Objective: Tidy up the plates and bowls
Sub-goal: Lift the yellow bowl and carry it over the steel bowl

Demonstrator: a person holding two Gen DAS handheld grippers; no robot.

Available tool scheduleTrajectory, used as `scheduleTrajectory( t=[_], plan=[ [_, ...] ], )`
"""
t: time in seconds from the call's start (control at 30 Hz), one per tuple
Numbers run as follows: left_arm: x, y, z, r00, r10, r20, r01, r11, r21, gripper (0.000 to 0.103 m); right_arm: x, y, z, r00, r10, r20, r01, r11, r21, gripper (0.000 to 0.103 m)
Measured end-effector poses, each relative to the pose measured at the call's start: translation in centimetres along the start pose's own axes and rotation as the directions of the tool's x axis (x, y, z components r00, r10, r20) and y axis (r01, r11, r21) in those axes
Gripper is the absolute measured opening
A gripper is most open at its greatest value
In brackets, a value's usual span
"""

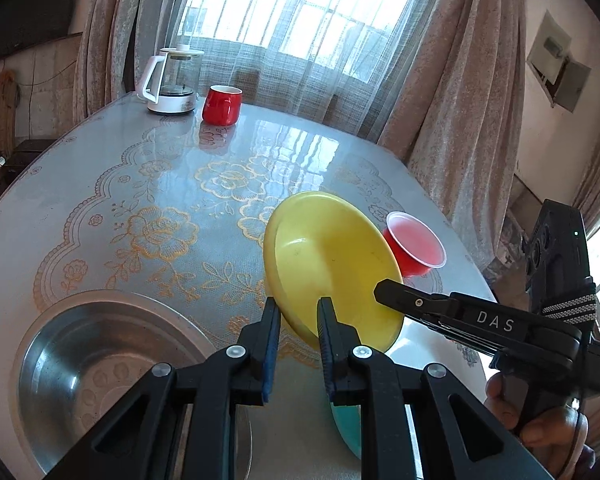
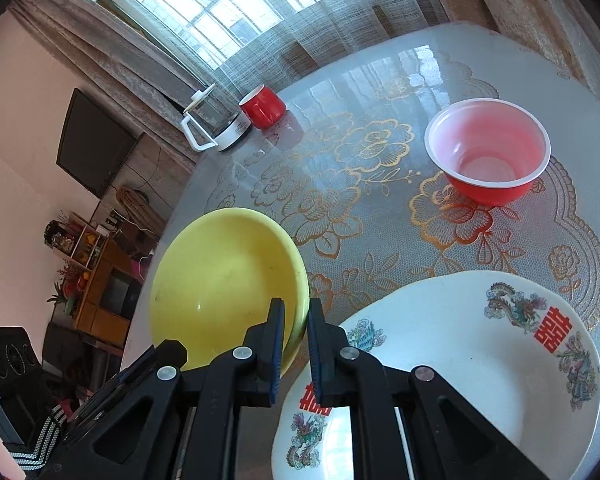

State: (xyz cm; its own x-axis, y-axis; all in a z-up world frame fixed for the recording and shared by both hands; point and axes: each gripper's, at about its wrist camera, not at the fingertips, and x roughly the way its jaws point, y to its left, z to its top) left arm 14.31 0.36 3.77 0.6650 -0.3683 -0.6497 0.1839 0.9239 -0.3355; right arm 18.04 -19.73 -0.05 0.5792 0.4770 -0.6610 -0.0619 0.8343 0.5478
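Above the counter's (image 1: 100, 184) near edge, the right hand-held gripper (image 2: 296, 322) pinches the tilted yellow plastic bowl's (image 2: 224, 284) rim, presumably for stacking. The left hand-held gripper (image 1: 298, 320), spread, hovers empty beside the steel bowl (image 1: 96, 364).

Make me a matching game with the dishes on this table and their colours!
Things:
1. tilted bowl held in the right gripper
2. big basin
3. mug by the kettle
4. plate with dragons

Colours:
A. red
B. white
C. yellow
D. shiny silver

Pairs: 1-C, 2-D, 3-A, 4-B
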Motion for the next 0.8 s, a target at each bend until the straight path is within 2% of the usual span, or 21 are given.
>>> scheduleTrajectory(
  t=[0.13,0.53,0.8],
  plan=[
    [-1.0,0.4,-0.8,1.0,-0.016,0.0,0.016,1.0,-0.024,0.019,-0.8,0.5,-0.8,1.0,0.006,0.009,-0.006,1.0,-0.025,0.011],
    [-3.6,1.6,-3.3,1.0,0.004,0.018,-0.003,1.0,-0.019,0.019,-1.4,2.5,-2.9,1.0,0.025,-0.007,-0.026,0.995,-0.094,0.011],
    [-6.1,3.0,-3.9,0.998,0.013,0.056,-0.011,0.999,-0.04,0.019,-1.4,4.6,-3.9,0.999,0.039,-0.015,-0.041,0.989,-0.141,0.011]
  ],
)
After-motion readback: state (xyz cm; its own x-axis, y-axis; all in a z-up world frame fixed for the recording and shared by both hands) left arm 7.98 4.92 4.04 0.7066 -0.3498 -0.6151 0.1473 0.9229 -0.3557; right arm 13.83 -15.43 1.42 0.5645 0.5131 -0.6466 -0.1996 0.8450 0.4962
